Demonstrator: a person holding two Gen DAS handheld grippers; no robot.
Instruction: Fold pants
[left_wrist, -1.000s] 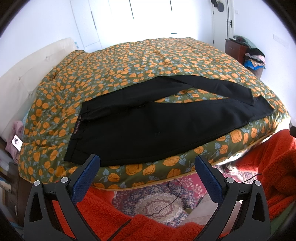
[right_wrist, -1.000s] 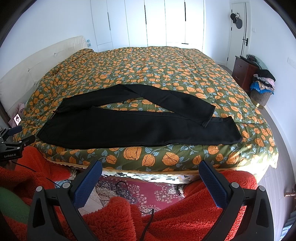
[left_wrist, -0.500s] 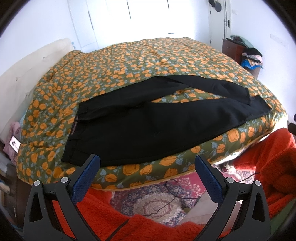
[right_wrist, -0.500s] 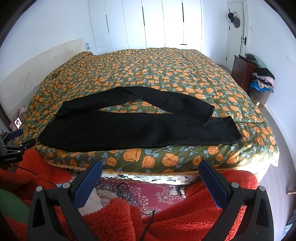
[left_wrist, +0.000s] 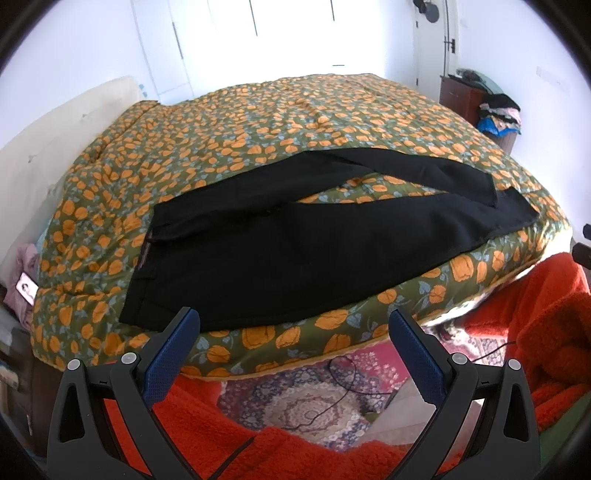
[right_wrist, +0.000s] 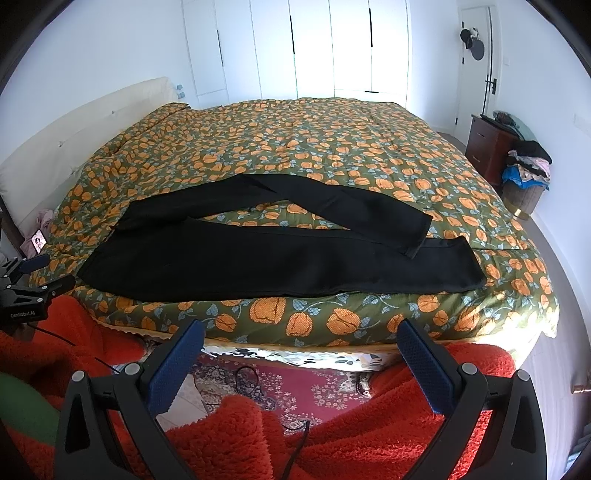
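Black pants (right_wrist: 280, 258) flat on floral bedspread (right_wrist: 332, 147) | left gripper (left_wrist: 293, 325), right gripper (right_wrist: 301, 338) spread, empty

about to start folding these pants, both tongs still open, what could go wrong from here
1. The pants lie close to the bed's near edge; a pull toward you might drag them off onto the rug.
2. The far leg crosses the near leg's cuff, so a grab there may catch both layers and fold crooked.
3. The left tongs and right tongs hang over a cable that could snag.
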